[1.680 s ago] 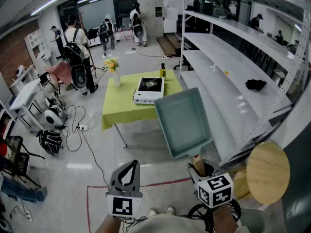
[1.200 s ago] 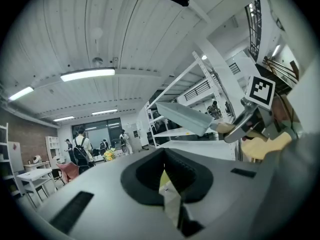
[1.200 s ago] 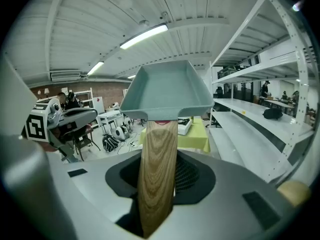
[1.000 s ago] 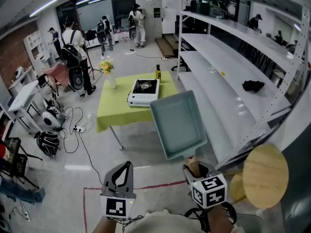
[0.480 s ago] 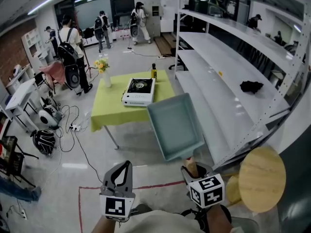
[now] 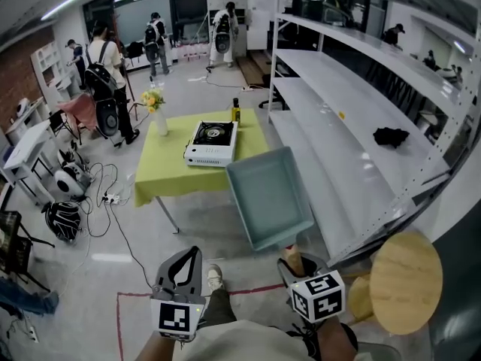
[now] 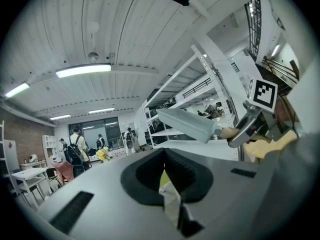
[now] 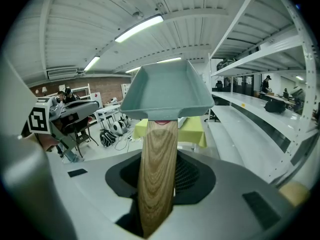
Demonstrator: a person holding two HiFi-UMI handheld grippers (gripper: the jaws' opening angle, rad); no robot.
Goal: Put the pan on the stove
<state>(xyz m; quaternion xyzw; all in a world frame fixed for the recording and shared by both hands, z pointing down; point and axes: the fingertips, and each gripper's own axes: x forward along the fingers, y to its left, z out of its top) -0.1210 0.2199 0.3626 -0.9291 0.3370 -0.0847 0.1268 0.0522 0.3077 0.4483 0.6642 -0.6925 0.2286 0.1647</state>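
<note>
A square grey-green pan [image 6: 269, 198] with a wooden handle [image 6: 291, 259] hangs in the air ahead of me. My right gripper [image 6: 295, 265] is shut on that handle. In the right gripper view the handle [image 8: 157, 169] runs up between the jaws to the pan [image 8: 167, 91]. The white portable stove [image 6: 211, 143] stands on a yellow-green table [image 6: 169, 177] further ahead, left of the pan. My left gripper [image 6: 189, 258] is held low at the left, shut and holding nothing. From the left gripper view the pan [image 7: 187, 125] shows at the right.
Long white metal shelves [image 6: 338, 138] run along the right, with a black cloth [image 6: 391, 135] on one. A round wooden stool [image 6: 406, 273] stands at my right. A bottle [image 6: 236, 113] and a flower vase [image 6: 155, 111] share the table. Cables and bags [image 6: 71, 201] lie at the left; people [image 6: 101, 66] stand behind.
The table and stove have drawn a little nearer and slid left in the head view. A foot now shows between the grippers. The pan stays in the right gripper.
</note>
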